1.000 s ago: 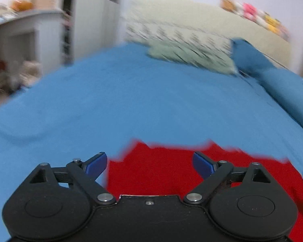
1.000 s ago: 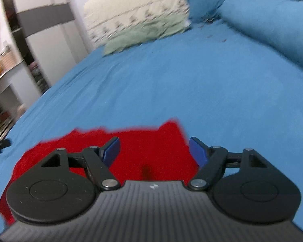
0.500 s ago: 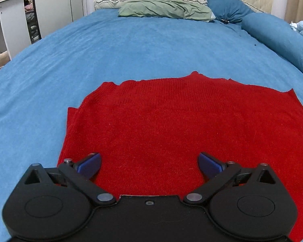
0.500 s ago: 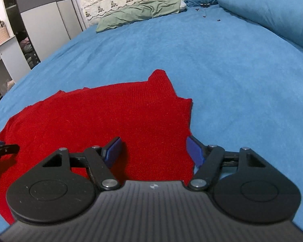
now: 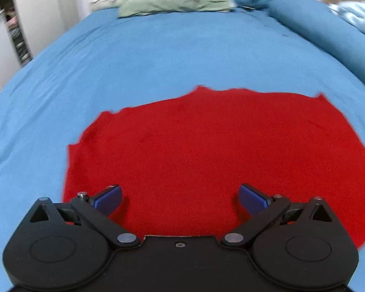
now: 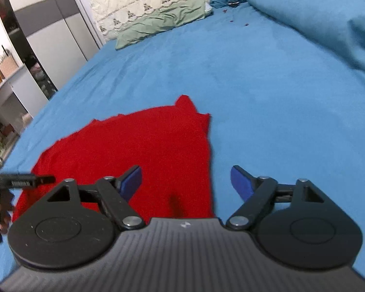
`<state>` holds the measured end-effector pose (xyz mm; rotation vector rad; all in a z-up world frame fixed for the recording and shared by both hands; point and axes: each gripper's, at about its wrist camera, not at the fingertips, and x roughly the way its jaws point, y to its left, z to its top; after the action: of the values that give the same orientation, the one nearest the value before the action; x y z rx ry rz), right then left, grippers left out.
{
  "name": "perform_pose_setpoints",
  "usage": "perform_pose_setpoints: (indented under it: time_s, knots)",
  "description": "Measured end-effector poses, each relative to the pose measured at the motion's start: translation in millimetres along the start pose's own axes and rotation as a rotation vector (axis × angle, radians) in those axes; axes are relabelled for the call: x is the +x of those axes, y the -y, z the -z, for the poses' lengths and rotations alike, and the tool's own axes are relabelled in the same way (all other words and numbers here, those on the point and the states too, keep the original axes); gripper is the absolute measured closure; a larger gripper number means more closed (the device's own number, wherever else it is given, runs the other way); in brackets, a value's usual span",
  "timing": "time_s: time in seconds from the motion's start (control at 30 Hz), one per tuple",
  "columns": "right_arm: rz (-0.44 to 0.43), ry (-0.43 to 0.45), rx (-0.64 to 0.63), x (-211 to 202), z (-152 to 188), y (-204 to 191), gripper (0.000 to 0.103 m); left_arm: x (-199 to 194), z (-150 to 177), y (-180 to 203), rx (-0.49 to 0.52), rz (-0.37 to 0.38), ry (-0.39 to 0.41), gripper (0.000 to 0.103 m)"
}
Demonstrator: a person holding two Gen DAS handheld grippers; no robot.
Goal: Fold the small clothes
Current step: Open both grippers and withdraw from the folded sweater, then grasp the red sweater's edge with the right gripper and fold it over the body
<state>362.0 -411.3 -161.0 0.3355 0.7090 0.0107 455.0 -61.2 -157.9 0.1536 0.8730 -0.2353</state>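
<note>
Nearest: L gripper (image 5: 180, 196) is hanging low over the near-left part of the red garment (image 5: 206, 155), jaws spread wide, blue pads (image 5: 108, 198) gripping nothing. R gripper (image 6: 185, 182) is also released wide and empty, straddling the garment's right edge: its left pad is over red knit, its right pad over bare blue bedsheet (image 6: 267, 85). Whether the pads are touching cloth or just hovering, can't tell. In the R wrist view, part of the L gripper is showing at the far left edge, w/ a bit of the hand holding it.

What's changing: vs 1 s ago, when both cams were pointing up the bed w/ only a strip of red in view, both grippers are now pitching down over the garment, approx as at 0.5 s ago. L view is blurring a bit and the garment is sitting slightly further right in frame, so L gripper is prob drifting toward the left edge. Garment itself isn't moving between frames; it's lying flat, spread on the sheet, no fold visible.

Meaning: folding isn't started yet; this looks like lining up for a first grasp on each side edge.

Further out: green pillow (image 6: 163, 24), quilted headboard (image 6: 146, 0), rolled blue duvet (image 5: 328, 31), wardrobe (image 6: 48, 36).
</note>
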Motion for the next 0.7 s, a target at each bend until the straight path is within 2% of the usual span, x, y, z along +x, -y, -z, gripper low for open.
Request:
perform_pose_setpoints:
  time_s: [0.17,0.27,0.4,0.47,0.53,0.57,0.63,0.67,0.7]
  knots:
    - [0.041,-0.021,-0.022,-24,25,-2,0.005,-2,1,47,-0.020,0.164,-0.020,0.000]
    - [0.084,-0.010,-0.068,-16,43,-11,0.006,12,2,67,-0.032,0.157,-0.044,0.000]
    - [0.109,0.002,-0.091,13,60,-16,0.013,26,5,78,-0.034,0.130,-0.047,0.000]
    - [0.141,-0.002,-0.111,26,66,-20,0.024,30,5,78,-0.032,0.116,-0.044,0.000]
    - [0.133,0.015,-0.114,31,70,-24,0.025,35,4,74,-0.045,0.120,-0.049,0.000]
    - [0.130,0.016,-0.126,33,71,-27,0.030,38,4,73,-0.054,0.124,-0.054,0.000]
    - [0.125,0.014,-0.150,34,74,-32,0.042,41,4,74,-0.058,0.127,-0.058,0.000]
    - [0.112,0.010,-0.157,35,75,-33,0.056,43,5,75,-0.049,0.123,-0.056,0.000]
    - [0.091,0.001,-0.153,35,75,-35,0.066,43,6,77,-0.037,0.118,-0.054,0.000]
